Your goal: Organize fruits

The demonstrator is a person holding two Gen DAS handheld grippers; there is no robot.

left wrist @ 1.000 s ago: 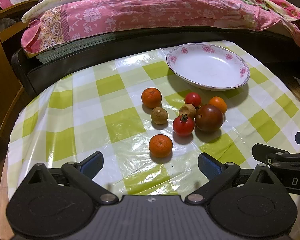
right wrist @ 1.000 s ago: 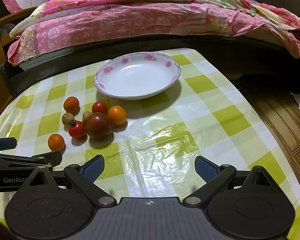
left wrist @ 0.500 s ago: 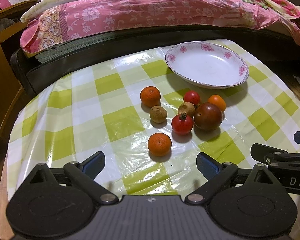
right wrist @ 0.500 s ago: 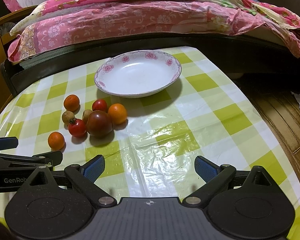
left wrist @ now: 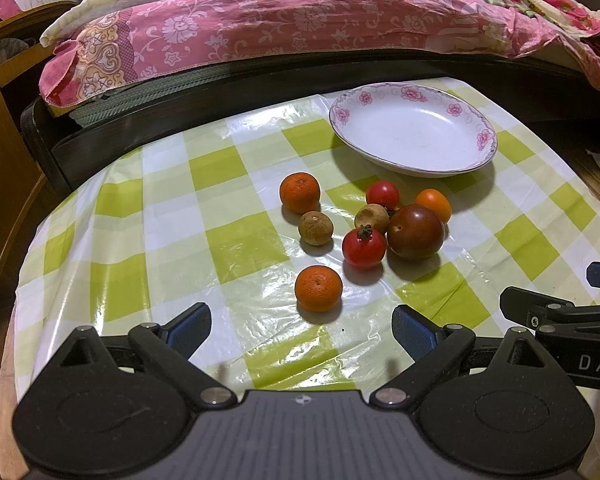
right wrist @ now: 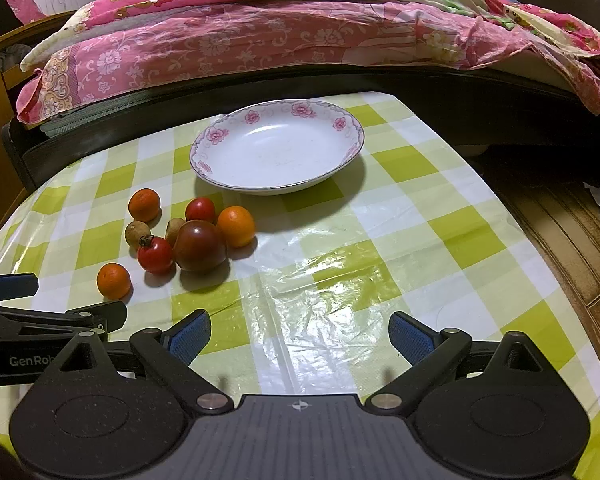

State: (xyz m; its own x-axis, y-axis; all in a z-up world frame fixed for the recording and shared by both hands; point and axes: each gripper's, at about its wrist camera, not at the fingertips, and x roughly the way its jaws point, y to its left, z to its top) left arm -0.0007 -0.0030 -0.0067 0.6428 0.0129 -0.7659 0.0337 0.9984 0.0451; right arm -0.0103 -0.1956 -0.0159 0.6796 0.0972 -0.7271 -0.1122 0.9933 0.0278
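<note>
Checked tablecloth (left wrist: 172,240) bears fruit; nearest mandarin (left wrist: 318,288) lies just ahead of wide-open, empty left gripper (left wrist: 302,326); right gripper (right wrist: 299,330) likewise.

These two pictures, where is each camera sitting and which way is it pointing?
Left wrist: on the left gripper, looking forward over the fruit; the right gripper pokes in at right.
Right wrist: on the right gripper, facing the bare cloth; the left gripper pokes in at left.
Shared: the plate, the dark tomato, the bed behind.
</note>
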